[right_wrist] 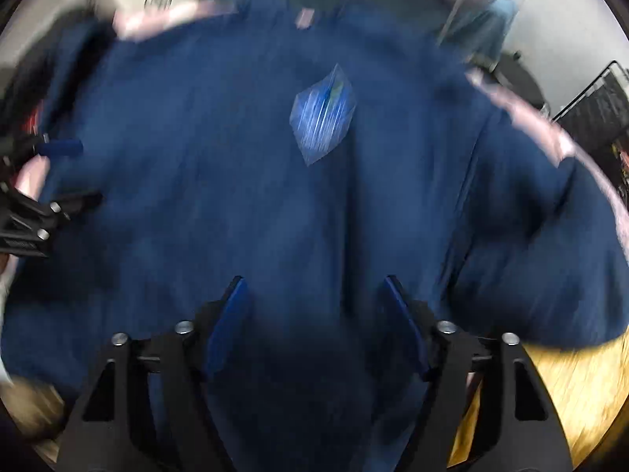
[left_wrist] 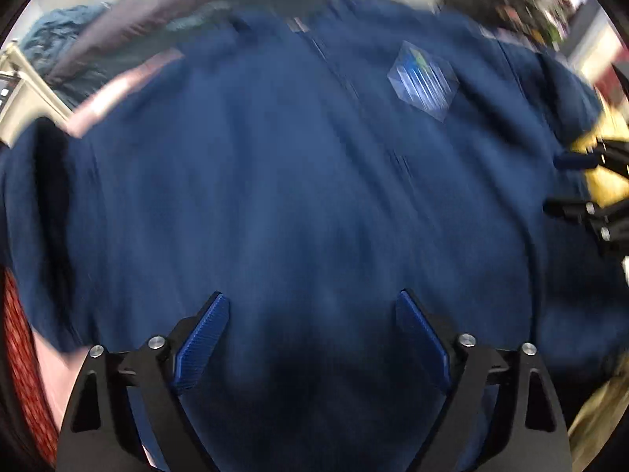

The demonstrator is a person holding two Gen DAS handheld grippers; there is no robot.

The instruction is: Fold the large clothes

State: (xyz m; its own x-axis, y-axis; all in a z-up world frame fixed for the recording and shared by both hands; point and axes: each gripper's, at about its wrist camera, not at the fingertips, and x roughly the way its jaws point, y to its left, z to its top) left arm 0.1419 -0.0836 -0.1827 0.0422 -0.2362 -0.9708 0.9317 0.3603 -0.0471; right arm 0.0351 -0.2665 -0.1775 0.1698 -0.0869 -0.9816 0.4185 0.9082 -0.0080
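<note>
A large navy blue zip jacket [left_wrist: 275,181] lies spread out flat, with a light blue chest logo [left_wrist: 424,78]. It fills the right wrist view too [right_wrist: 236,196], logo [right_wrist: 322,114] near the middle. My left gripper [left_wrist: 312,299] is open just above the jacket's lower part, nothing between its blue pads. My right gripper [right_wrist: 314,283] is open as well, over the lower hem area. Each gripper shows in the other's view: the right one [left_wrist: 566,185] at the right edge, the left one [right_wrist: 78,173] at the left edge. Both views are motion-blurred.
The jacket lies on a pink surface [right_wrist: 550,133] whose edge shows around it. Wooden floor [right_wrist: 570,385] is at lower right. Other clothes [left_wrist: 59,35] are piled at the far left. Dark furniture and a rack [right_wrist: 589,106] stand at the far right.
</note>
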